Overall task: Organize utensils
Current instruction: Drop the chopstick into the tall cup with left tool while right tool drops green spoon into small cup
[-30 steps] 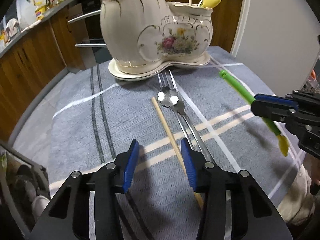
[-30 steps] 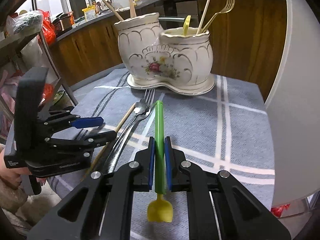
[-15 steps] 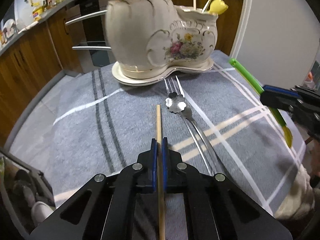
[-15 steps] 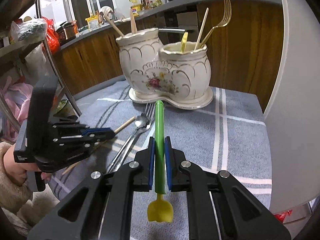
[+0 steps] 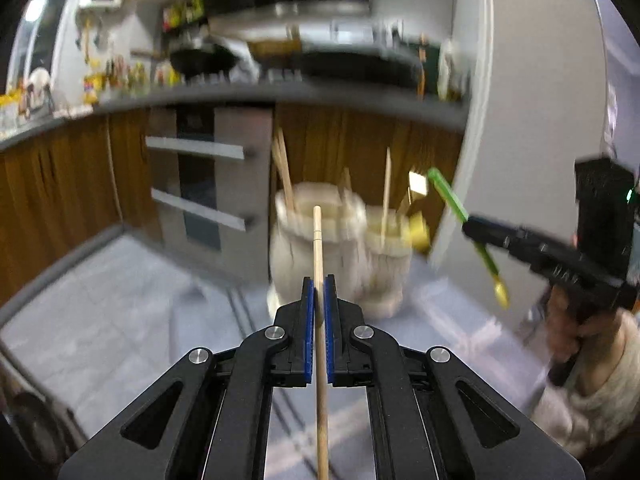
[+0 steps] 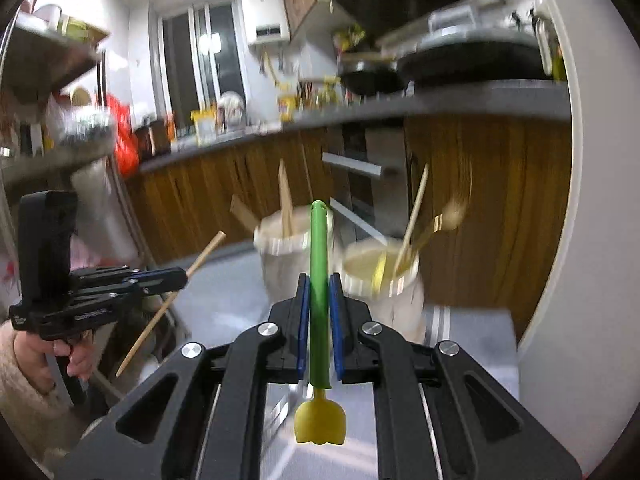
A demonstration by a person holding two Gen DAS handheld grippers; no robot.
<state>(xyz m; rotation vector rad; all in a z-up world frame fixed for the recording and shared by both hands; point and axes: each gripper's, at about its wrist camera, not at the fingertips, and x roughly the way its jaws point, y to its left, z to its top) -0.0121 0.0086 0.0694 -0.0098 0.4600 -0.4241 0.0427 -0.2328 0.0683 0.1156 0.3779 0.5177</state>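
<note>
Chopstick now clamped between the blue pads of the left hand-held gripper, lifted clear of the worktop; a second ago it lay flat on the cloth with the jaws open around it. Its tip points to 12 o'clock at the blurred holder. Right hand-held gripper closed on the green spoon, same grip as before, yellow end at 6 o'clock, handle tip at 12. Both raised since the earlier frames: the holder sits lower in view, kitchen cabinets fill the upper half. In the left view the right hand-held gripper is at 3 o'clock; in the right view the left one is at 9 o'clock. Heavy motion blur. Fork and spoon on the cloth not discernible now.
</note>
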